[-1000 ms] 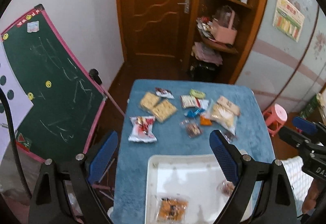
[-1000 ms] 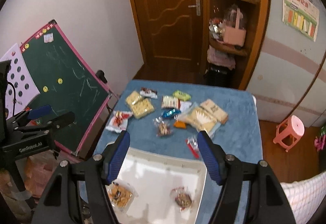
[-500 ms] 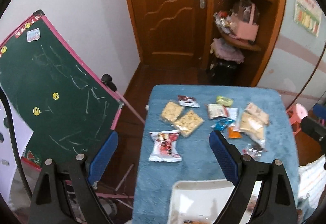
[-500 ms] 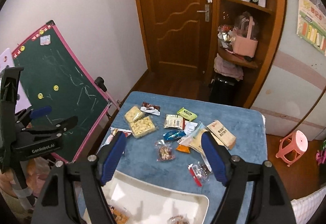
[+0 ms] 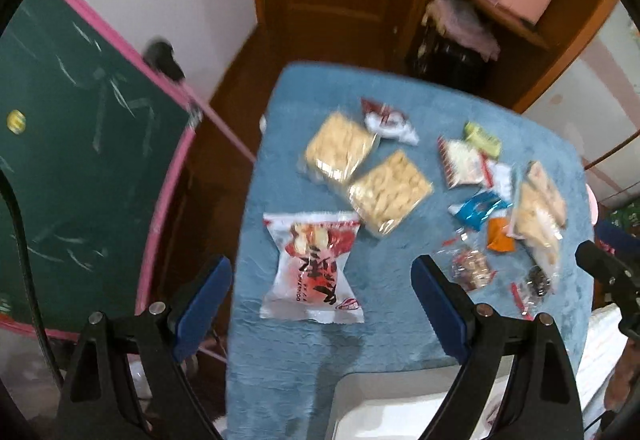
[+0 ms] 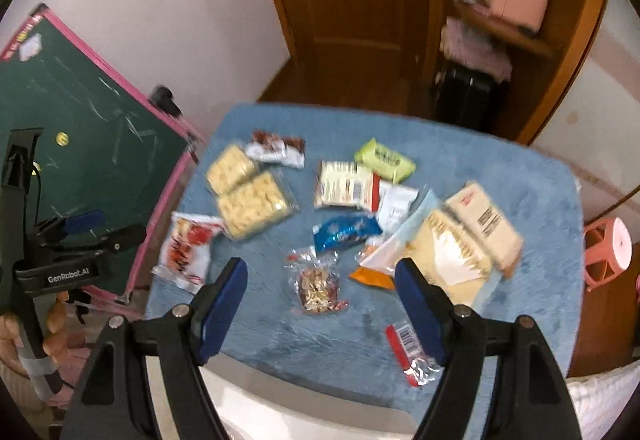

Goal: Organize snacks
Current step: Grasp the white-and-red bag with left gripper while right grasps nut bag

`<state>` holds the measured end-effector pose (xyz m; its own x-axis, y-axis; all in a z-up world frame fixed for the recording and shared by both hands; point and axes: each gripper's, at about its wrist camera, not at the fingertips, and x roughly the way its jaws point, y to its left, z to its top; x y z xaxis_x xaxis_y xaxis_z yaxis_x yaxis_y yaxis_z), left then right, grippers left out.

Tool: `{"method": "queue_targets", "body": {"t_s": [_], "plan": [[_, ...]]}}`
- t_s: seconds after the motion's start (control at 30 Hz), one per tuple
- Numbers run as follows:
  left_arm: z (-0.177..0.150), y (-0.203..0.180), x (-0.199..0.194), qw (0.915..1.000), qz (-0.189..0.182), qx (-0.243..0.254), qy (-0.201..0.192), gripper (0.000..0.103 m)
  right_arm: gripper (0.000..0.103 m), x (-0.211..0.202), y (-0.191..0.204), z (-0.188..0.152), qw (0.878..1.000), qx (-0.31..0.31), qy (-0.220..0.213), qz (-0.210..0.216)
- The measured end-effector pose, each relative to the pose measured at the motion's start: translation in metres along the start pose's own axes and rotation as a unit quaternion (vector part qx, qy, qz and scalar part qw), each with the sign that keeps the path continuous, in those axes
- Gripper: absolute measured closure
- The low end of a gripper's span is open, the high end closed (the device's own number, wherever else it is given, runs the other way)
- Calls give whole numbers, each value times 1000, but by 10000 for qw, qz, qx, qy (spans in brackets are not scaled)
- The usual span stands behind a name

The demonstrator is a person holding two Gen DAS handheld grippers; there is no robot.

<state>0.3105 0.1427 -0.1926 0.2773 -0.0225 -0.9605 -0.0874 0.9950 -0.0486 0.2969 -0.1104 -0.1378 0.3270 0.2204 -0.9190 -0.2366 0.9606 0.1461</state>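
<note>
Several snack packets lie on a blue-covered table (image 5: 280, 360). My left gripper (image 5: 322, 290) is open and empty, above a red-and-white packet (image 5: 314, 270). Two clear cracker packs (image 5: 386, 192) lie beyond it. My right gripper (image 6: 320, 290) is open and empty, above a small clear nut packet (image 6: 318, 284). A blue packet (image 6: 346, 232), a green packet (image 6: 384, 158) and a large pale bag (image 6: 452, 252) lie further back. The white tray (image 6: 304, 406) shows only as a rim at the near edge in both views (image 5: 384, 388).
A green chalkboard with a pink frame (image 5: 80, 160) leans left of the table. A wooden door and shelf unit (image 6: 500, 20) stand behind. A pink stool (image 6: 608, 252) is at the right. The left gripper's body (image 6: 60, 260) shows left in the right wrist view.
Both grippers have moved forward and down toward the snacks. The tray has slid almost out of view at the bottom. Both stay open and empty.
</note>
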Motion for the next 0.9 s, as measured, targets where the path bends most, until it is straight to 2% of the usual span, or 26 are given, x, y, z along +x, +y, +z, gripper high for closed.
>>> {"method": "queue_targets", "body": {"t_s": [0.2, 0.4, 0.6, 0.67, 0.77, 0.8, 0.87, 0.9], "plan": [[-2, 2, 69, 9979, 195, 57, 623, 12, 26, 72, -3, -7, 9970, -8, 776, -3], [-3, 0, 101, 9959, 206, -27, 884, 12, 26, 118, -6, -15, 9918, 31, 1281, -35], [2, 4, 120, 9946, 229, -83, 1011, 12, 35, 146, -6, -19, 9865, 175, 1626, 70], [2, 6, 126, 9941, 239, -103, 1057, 13, 42, 153, -5, -21, 9854, 149, 1693, 37], [1, 8, 134, 9925, 186, -146, 1198, 25, 45, 161, -7, -23, 9835, 228, 1789, 116], [0, 9, 139, 9917, 132, -175, 1265, 34, 46, 161, -7, -24, 9838, 230, 1777, 107], [-2, 12, 144, 9907, 35, -257, 1339, 37, 53, 160, -6, -23, 9839, 237, 1764, 169], [-3, 13, 144, 9910, 6, -279, 1312, 41, 53, 160, -5, -23, 9837, 246, 1772, 182]]}}
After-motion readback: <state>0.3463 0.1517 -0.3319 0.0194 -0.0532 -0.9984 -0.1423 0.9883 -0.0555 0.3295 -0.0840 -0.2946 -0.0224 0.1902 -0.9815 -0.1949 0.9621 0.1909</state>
